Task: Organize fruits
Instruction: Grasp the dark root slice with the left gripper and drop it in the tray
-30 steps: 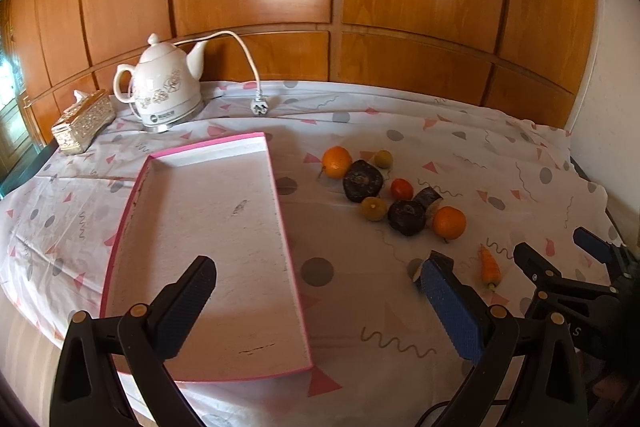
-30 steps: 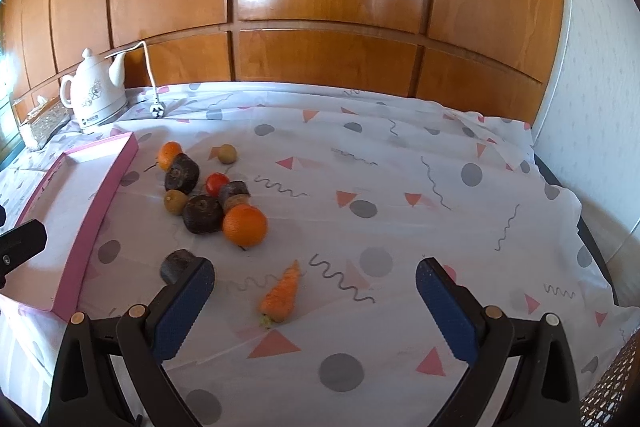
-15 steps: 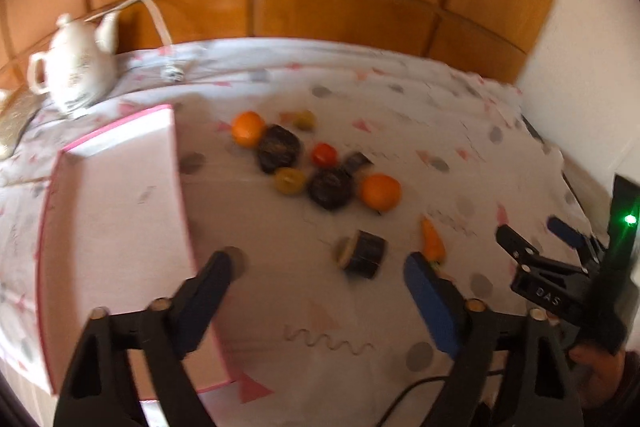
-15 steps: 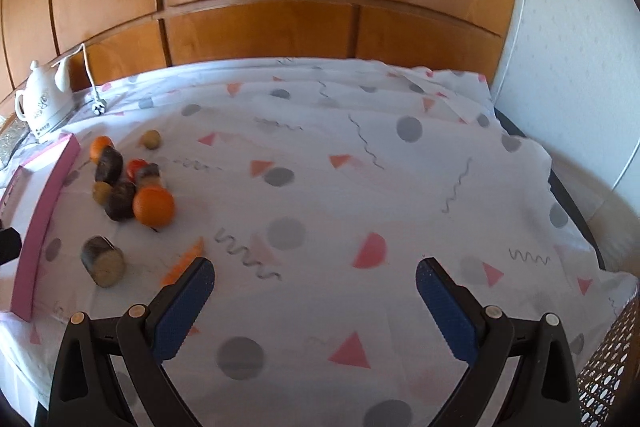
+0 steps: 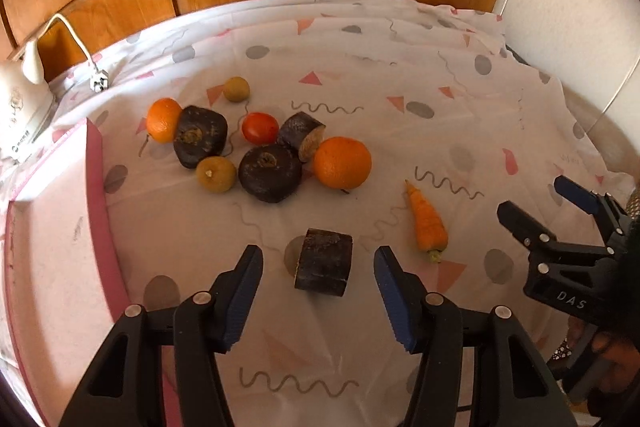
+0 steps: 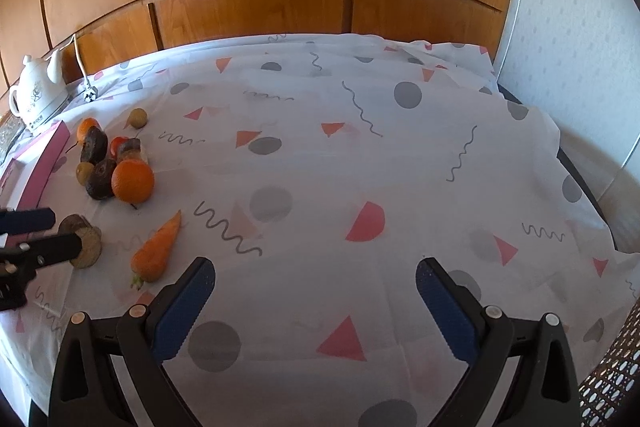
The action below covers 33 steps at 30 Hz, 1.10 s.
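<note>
Dark chunk [image 5: 324,263] sits right betw. left gripper [image 5: 318,277] jaws, closing, not touching yet; right gripper [image 6: 312,291] wide open, empty

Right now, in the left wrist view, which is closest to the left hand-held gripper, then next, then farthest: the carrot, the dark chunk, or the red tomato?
From the left hand-held gripper:
1. Dark chunk, between its closing jaws, not yet pinched.
2. Carrot, off to the right.
3. Red tomato, back in the fruit pile.

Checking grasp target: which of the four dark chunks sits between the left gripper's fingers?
The lone dark chunk, apart from the pile and left of the carrot. The left gripper is closing around it, pads not touching; the other three dark chunks sit among the oranges.
</note>
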Motion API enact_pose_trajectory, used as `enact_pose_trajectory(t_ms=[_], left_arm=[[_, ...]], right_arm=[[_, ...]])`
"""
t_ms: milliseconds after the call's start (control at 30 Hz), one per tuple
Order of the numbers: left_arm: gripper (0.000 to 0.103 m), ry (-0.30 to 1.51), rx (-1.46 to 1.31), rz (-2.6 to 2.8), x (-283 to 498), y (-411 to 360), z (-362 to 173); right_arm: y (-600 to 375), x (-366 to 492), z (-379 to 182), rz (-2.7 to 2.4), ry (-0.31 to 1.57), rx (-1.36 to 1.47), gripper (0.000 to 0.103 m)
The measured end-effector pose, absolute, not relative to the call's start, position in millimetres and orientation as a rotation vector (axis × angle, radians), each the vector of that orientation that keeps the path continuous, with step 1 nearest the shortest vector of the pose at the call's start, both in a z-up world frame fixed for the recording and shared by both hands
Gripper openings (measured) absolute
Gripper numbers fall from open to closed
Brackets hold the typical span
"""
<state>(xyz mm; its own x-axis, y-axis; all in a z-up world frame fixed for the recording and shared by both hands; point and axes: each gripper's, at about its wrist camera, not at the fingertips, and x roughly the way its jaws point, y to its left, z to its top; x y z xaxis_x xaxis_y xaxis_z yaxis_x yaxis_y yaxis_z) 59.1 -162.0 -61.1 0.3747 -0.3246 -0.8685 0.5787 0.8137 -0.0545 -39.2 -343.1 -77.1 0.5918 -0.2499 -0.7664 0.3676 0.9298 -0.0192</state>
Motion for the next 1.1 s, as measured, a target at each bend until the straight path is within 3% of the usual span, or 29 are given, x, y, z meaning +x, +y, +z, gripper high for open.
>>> enact_pose_trajectory(t_ms=[133,400,667,900,1100], left_arm=[[0.028,1.068,0.239,-0.600,63,-162,-71],[0.028,0.985,0.096,-0.590,55,-134,-48],[0.027,0.853,-0.119,-0.272,76,-23,-6],[0.027,0.835,-0.136,-0.023,109,56,-13],[0.028,0.837,-0.113,0.090,133,81,-26]], right_arm=[[-344,-37,-78,-0.363,0.861,0.154,0.102],[-344,-36,-82,-0.405,0.844,0.147,0.102],[-346,-39,-84,-0.409,0.863,0.213,0.096],[-335,-36,-90,-0.394,0.902,0.213,0.093],[-325,-36,-87,-0.383,0.912,0.181,0.084]])
